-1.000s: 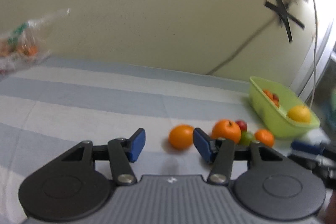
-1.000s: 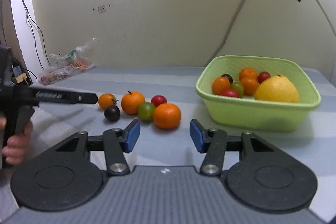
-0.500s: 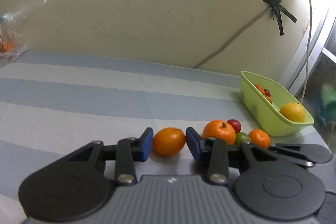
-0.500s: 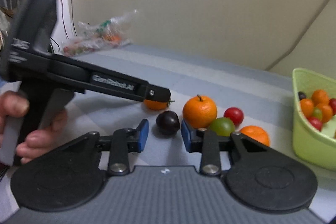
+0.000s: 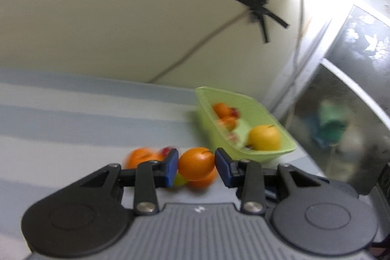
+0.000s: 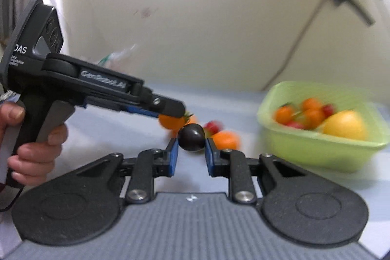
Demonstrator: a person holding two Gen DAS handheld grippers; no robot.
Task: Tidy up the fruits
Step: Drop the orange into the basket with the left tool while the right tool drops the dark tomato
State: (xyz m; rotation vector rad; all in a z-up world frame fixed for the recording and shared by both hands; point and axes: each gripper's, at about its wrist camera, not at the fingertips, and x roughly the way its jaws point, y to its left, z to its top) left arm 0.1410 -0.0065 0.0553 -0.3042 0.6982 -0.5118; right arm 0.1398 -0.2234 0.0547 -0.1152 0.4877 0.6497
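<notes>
Loose fruit [image 6: 223, 137] crowds the striped desk [image 5: 61, 128] just left of the green basket [image 6: 316, 150], whose near wall bars a low approach. The left gripper [image 6: 170, 117], reaching across above the pile, blocks passage from that side. Open cloth stretches leftward, and the space over the basket [image 5: 246, 128] is unobstructed.
</notes>
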